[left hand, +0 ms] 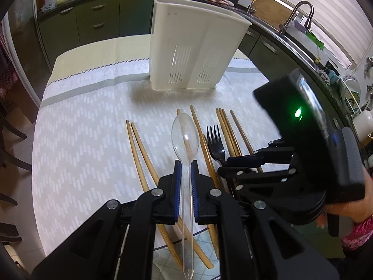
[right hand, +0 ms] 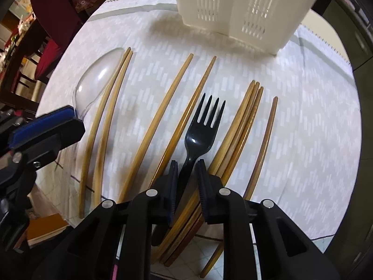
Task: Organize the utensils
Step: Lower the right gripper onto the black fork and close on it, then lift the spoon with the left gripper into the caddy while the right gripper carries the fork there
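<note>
My left gripper (left hand: 185, 166) is shut on a clear plastic spoon (left hand: 185, 137), bowl pointing forward, held above the table. The spoon also shows in the right wrist view (right hand: 98, 81). My right gripper (right hand: 186, 165) has its jaws around the handle of a black plastic fork (right hand: 202, 130), close on both sides; the left pad touches it, a small gap shows on the right. The fork also shows in the left wrist view (left hand: 215, 143). Several wooden chopsticks (right hand: 160, 116) lie on the cloth around the fork. A white slotted utensil holder (left hand: 193, 44) stands upright at the far side.
The table has a white patterned cloth (left hand: 88, 128); its near edge lies under the grippers. Kitchen counters and a sink (left hand: 300, 18) run behind and to the right. Dark chairs (right hand: 46, 23) stand to the left of the table.
</note>
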`<state>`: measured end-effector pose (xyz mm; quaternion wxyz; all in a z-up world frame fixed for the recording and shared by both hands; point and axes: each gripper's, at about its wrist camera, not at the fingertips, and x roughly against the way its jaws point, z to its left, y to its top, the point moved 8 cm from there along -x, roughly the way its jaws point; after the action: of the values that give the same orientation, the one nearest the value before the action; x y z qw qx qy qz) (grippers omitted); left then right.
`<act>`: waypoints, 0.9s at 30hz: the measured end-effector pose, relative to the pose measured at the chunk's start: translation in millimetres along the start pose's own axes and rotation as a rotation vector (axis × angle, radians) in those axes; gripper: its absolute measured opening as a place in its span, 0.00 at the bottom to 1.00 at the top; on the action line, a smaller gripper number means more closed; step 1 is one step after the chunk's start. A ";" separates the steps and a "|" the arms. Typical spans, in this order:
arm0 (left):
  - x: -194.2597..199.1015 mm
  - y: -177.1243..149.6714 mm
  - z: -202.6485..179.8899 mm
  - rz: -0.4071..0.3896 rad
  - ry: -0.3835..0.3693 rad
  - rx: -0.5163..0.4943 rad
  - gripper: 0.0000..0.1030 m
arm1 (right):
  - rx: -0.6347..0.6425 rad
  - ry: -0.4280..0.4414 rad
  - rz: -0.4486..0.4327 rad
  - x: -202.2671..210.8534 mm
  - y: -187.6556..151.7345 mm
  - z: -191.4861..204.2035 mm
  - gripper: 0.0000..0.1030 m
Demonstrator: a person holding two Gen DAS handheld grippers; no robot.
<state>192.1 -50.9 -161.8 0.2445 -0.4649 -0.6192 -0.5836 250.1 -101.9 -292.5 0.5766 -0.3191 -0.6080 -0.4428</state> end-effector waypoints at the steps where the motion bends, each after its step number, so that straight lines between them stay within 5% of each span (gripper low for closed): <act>1: 0.2 0.1 -0.3 -0.002 0.001 0.000 0.08 | 0.015 -0.025 -0.006 -3.1 1.4 3.5 0.18; 15: 19.1 11.8 5.2 -0.054 0.008 0.026 0.08 | -0.045 0.099 -0.170 -4.6 9.1 3.6 0.10; 21: 51.0 49.7 -1.2 -0.177 -0.032 0.031 0.08 | -0.090 0.201 -0.361 34.0 17.3 -2.4 0.10; 27: 99.8 119.7 -15.6 -0.393 -0.047 0.027 0.08 | -0.118 0.245 -0.517 79.8 22.1 -22.4 0.10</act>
<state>246.7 -50.3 -15.0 0.1174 -0.3453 -0.7115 -0.6006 268.8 -123.1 -211.5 0.4944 -0.1308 -0.5682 -0.6447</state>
